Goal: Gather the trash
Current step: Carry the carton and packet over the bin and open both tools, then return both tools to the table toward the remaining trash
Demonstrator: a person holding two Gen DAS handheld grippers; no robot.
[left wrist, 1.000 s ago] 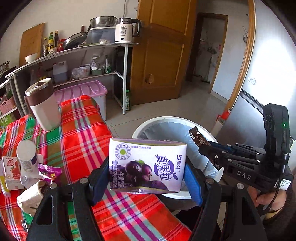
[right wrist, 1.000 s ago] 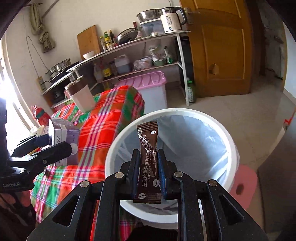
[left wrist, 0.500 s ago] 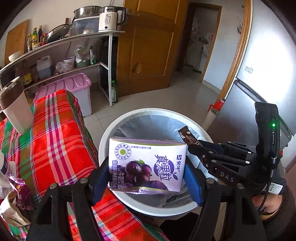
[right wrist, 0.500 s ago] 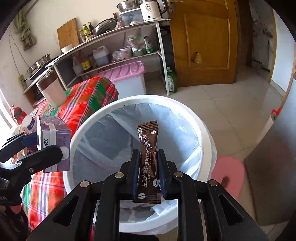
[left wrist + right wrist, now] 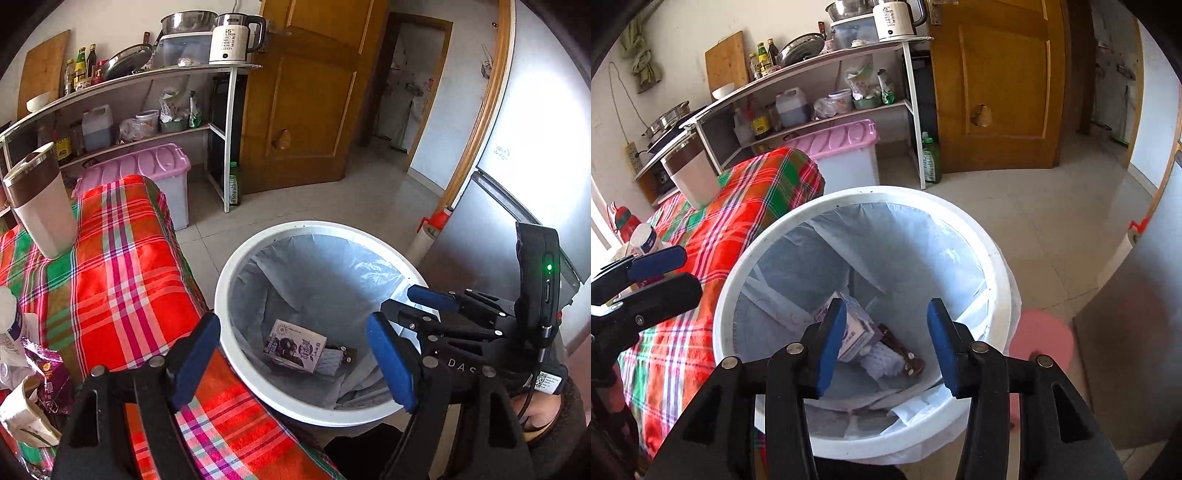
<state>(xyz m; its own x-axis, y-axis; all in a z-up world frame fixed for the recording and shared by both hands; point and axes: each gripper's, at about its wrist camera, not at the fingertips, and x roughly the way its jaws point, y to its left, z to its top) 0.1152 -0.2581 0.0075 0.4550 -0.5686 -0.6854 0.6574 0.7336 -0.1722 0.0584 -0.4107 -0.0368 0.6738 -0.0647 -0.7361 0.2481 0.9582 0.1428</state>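
Note:
The white trash bin [image 5: 258,384] [image 5: 960,206] with a pale liner stands beside the plaid table. At its bottom lie the purple drink carton [image 5: 294,344] [image 5: 855,334] and the brown coffee sachet [image 5: 345,353] [image 5: 901,350]. My left gripper [image 5: 295,363] hovers over the bin's near rim, its jaws opening with nothing between them. My right gripper [image 5: 886,341] hangs above the bin mouth, jaws opening and empty; in the left wrist view the right gripper [image 5: 406,306] shows at the bin's right rim.
The plaid tablecloth [image 5: 110,288] carries a white and brown tumbler [image 5: 38,206], a purple wrapper [image 5: 48,373], crumpled paper [image 5: 26,413] and a white bottle [image 5: 646,240]. A pink-lidded box [image 5: 147,170], a shelf rack [image 5: 147,103], a wooden door [image 5: 997,85] and a fridge [image 5: 535,166] surround the bin.
Both grippers let go. The purple carton dropped from the left gripper and the brown sachet from the right; both now lie at the bottom of the bin.

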